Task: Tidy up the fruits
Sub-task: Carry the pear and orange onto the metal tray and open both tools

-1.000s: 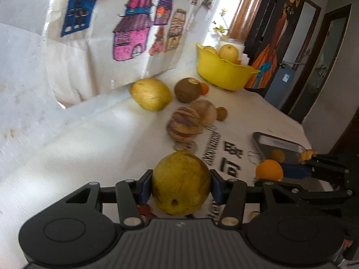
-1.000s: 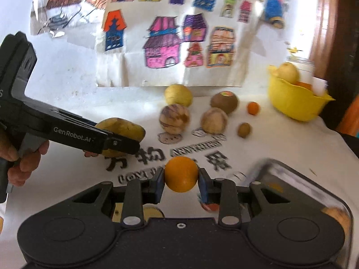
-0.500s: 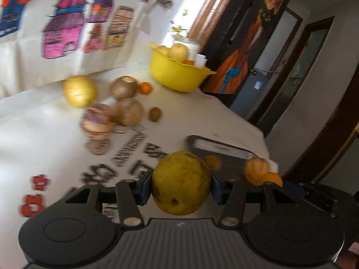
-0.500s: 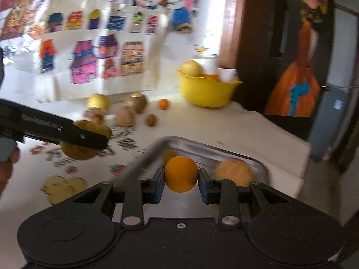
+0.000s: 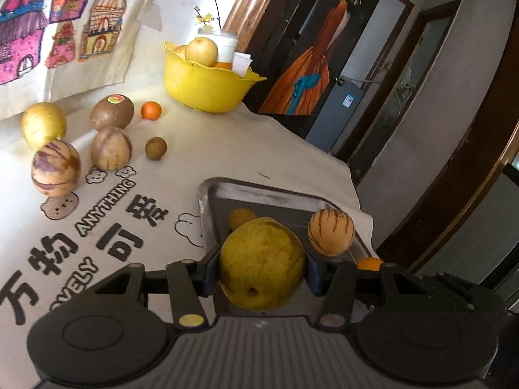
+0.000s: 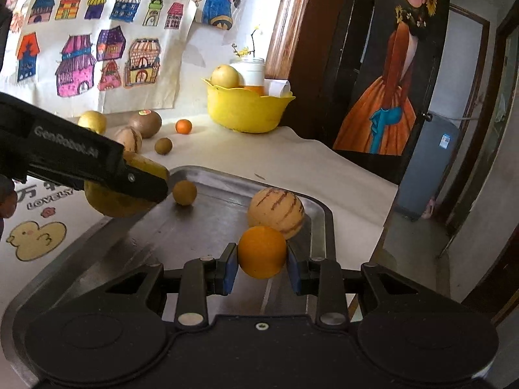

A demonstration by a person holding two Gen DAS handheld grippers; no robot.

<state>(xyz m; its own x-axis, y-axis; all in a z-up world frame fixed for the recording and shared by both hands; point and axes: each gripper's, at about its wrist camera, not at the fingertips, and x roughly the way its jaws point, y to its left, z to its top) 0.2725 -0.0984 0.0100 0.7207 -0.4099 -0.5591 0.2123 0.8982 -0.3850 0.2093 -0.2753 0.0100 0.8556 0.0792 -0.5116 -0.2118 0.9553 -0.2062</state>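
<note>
An orange (image 6: 262, 252) is gripped by the right gripper (image 6: 262, 264) over the metal tray (image 6: 319, 214), just before the striped melon (image 6: 275, 210); a yellow-green pear (image 5: 262, 264) is clamped by the left gripper (image 5: 262, 274) at the tray's left rim.

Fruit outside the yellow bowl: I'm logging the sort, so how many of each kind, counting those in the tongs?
Striped melons: 3
Oranges: 2
Small brown round fruits: 2
Plain yellow fruits: 2
Brown fruit with sticker: 1
Total: 10
</note>
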